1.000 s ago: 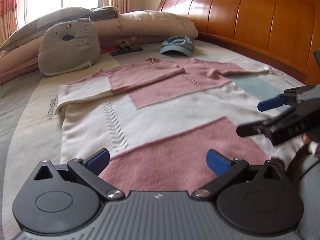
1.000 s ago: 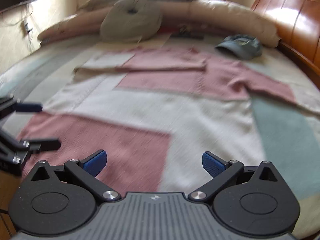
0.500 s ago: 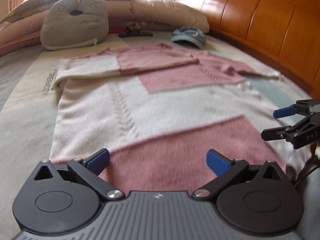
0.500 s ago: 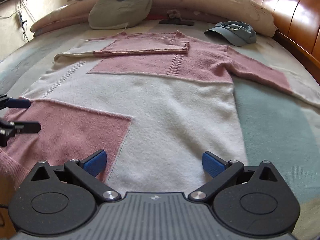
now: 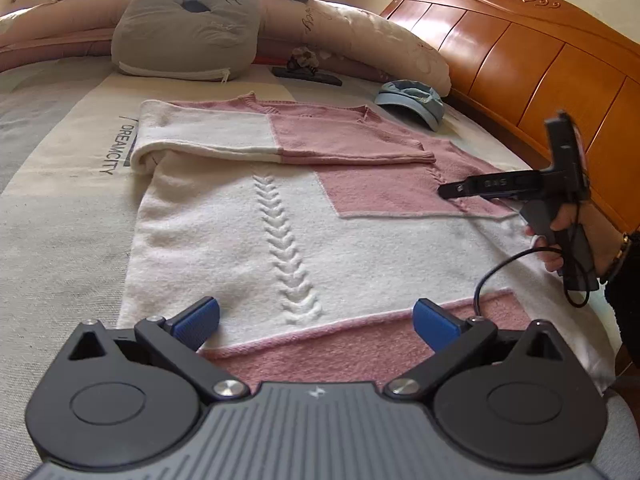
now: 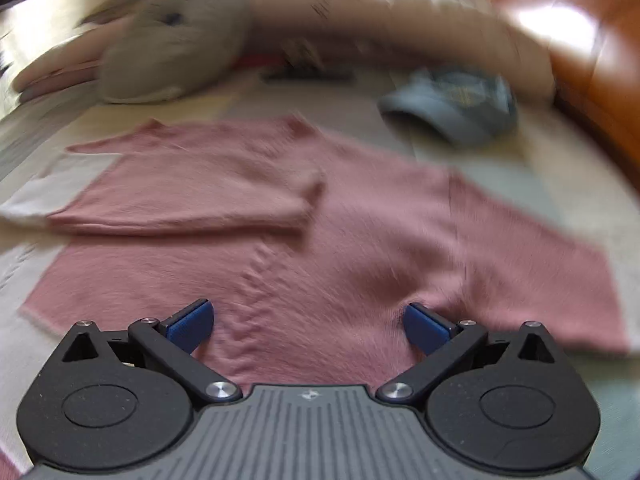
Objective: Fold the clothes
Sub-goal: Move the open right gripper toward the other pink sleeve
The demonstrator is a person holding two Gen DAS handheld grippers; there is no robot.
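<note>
A pink and white knitted sweater (image 5: 304, 220) lies flat on the bed, one sleeve (image 5: 248, 140) folded across its chest. My left gripper (image 5: 316, 322) stands open low over the sweater's pink hem, holding nothing. My right gripper (image 6: 308, 322) is open too, hovering close above the pink chest part of the sweater (image 6: 320, 248), near the spread-out sleeve (image 6: 540, 264). In the left wrist view the right gripper (image 5: 444, 191) shows from the side, held by a hand (image 5: 568, 232) at the right. The right wrist view is motion-blurred.
A grey cat-face cushion (image 5: 184, 28) and long pillows (image 5: 360, 40) lie at the far end. A blue cap (image 5: 412, 102) and a dark object (image 5: 308, 76) rest beyond the sweater. The wooden headboard (image 5: 520, 60) runs along the right. Striped bedding (image 5: 60, 184) lies left.
The right gripper has moved forward from the sweater's hem to over its pink chest area. The left gripper has shifted forward and left, closer over the hem.
</note>
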